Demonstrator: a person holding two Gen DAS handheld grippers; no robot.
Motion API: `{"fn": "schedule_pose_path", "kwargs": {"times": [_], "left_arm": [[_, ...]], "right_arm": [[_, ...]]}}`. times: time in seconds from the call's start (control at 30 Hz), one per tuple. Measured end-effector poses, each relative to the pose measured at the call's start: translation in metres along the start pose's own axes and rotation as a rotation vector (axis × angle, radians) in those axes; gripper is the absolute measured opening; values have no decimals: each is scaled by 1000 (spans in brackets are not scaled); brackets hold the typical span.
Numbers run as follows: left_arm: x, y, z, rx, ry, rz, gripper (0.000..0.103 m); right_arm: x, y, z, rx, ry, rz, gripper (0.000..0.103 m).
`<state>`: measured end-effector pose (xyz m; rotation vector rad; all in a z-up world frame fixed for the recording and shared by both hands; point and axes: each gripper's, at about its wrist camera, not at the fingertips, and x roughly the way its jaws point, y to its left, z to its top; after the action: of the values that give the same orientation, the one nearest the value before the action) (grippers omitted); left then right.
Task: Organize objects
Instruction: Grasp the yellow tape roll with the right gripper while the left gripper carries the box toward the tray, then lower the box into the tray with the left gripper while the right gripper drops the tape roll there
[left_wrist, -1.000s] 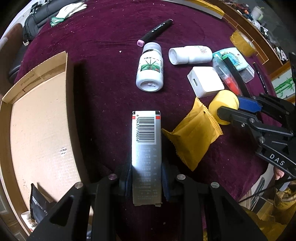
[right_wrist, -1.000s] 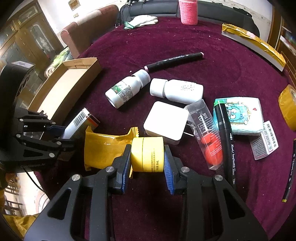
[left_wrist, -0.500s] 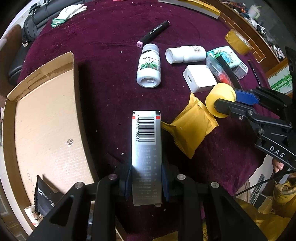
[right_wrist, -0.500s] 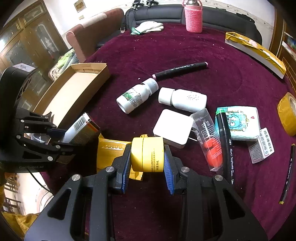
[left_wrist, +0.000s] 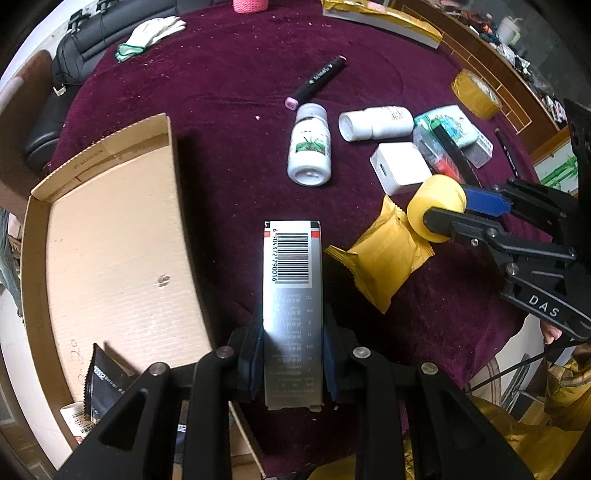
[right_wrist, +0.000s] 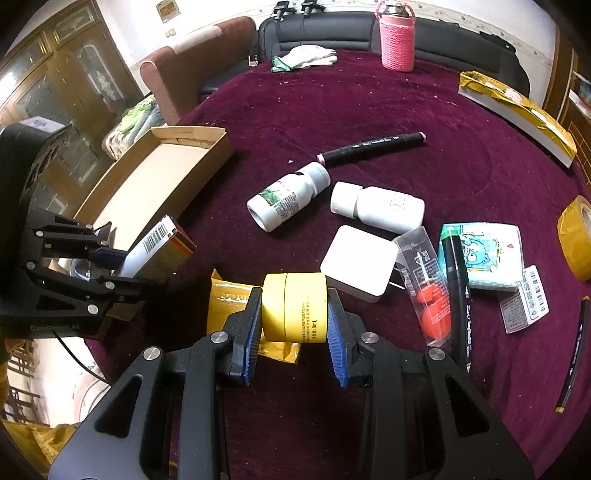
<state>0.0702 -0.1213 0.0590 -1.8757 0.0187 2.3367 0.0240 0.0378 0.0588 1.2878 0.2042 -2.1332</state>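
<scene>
Left wrist view: cardboard tray (left_wrist: 110, 229), landmark. Silver carton (left_wrist: 291, 295), just right of tray, clenched lengthwise in left claw (left_wrist: 291, 354); likely light, crushable, so grip its narrow sides. Yellow jar (right_wrist: 295, 310), farther right, pinched end-to-end by right claw (right_wrist: 295, 332); rigid, probably slick.

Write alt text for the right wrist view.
The right hand-held gripper is shut on a small yellow jar above a maroon tablecloth strewn with bottles, markers and packets. To its left, the left hand-held gripper grips a silver barcoded box beside an open cardboard tray.
</scene>
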Motion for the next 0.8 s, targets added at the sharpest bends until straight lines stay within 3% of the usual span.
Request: {"fn": "schedule_pose_path", "kwargs": {"times": [0.53,0.8], "left_arm": [[-26,53,3,-132,-58,52,26],[-3,78,-3,-191,-12,65,26]], "right_arm": [[-2,21,9,-50,-14,42,32],[-1,24,6,-56,-6,49,32]]}}
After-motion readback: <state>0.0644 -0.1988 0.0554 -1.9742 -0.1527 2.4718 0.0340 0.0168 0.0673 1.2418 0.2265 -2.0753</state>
